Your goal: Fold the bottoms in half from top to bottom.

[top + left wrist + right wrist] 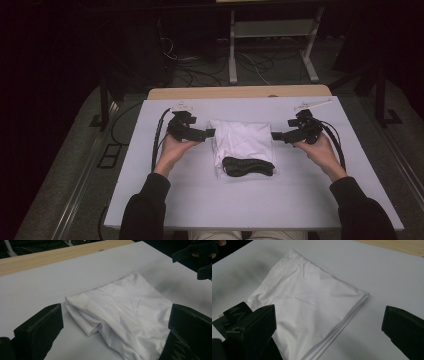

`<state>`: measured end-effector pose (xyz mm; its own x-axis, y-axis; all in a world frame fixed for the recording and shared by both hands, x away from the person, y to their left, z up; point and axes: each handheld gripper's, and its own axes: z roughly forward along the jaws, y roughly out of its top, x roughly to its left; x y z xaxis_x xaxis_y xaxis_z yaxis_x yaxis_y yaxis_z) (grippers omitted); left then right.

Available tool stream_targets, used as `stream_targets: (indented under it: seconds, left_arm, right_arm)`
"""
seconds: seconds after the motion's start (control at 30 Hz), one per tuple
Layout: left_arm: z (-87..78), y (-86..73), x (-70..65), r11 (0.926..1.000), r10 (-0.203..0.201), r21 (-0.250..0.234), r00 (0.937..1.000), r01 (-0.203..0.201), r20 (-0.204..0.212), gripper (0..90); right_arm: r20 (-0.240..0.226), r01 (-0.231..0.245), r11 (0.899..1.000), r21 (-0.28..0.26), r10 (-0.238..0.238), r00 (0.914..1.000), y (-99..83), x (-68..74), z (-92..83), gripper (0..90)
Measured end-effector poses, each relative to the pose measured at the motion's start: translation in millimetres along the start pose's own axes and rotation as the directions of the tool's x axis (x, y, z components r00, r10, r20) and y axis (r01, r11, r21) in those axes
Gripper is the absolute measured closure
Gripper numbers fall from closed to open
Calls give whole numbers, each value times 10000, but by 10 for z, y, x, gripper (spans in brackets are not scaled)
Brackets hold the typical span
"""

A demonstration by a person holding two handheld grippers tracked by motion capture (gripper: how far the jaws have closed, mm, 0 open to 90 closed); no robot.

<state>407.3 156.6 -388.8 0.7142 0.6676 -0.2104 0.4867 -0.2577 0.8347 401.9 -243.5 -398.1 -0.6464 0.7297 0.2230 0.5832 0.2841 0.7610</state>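
A folded white garment (pixel 242 142) lies in the middle of the white table top (pixel 200 200), with its black waistband (pixel 248 166) at the near end. My left gripper (pixel 212 133) is held just off the garment's left edge, pointing right at it, jaws open and empty. In the left gripper view the garment (pixel 125 307) lies beyond the wide-apart jaws of the left gripper (pixel 116 315). My right gripper (pixel 274 135) sits off the garment's right edge, pointing left, also open. Its own view shows the garment (pixel 312 297) and waistband (pixel 234 313) beyond the right gripper (pixel 329 312).
A bare wooden strip (pixel 240 92) runs along the table's far edge. Small white pieces (pixel 312 105) lie at the far corners. Beyond the table, a metal stand (pixel 270 50) and cables are on the dark floor. The person's sleeves come in at the near edge.
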Motion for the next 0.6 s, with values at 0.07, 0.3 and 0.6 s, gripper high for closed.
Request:
stream_targets:
  seconds: [0.07, 0.3, 0.6]
  left_arm:
    - [-30, -28, -17, 10000, 47, -19, 10000, -47, -3, 0]
    - [-121, -164, -63, 10000, 42, -86, 10000, -42, 42, 0]
    - [-278, -276, -174, 9992, 326, -243, 9995, -327, -24, 0]
  right_arm:
    - [-23, -34, 10000, -75, 34, 10000, -26, 6, -33, 0]
    - [30, 51, 10000, -31, -50, 10000, -178, 52, -146, 0]
    - [66, 198, 9997, -167, -197, 9998, -385, 159, -286, 0]
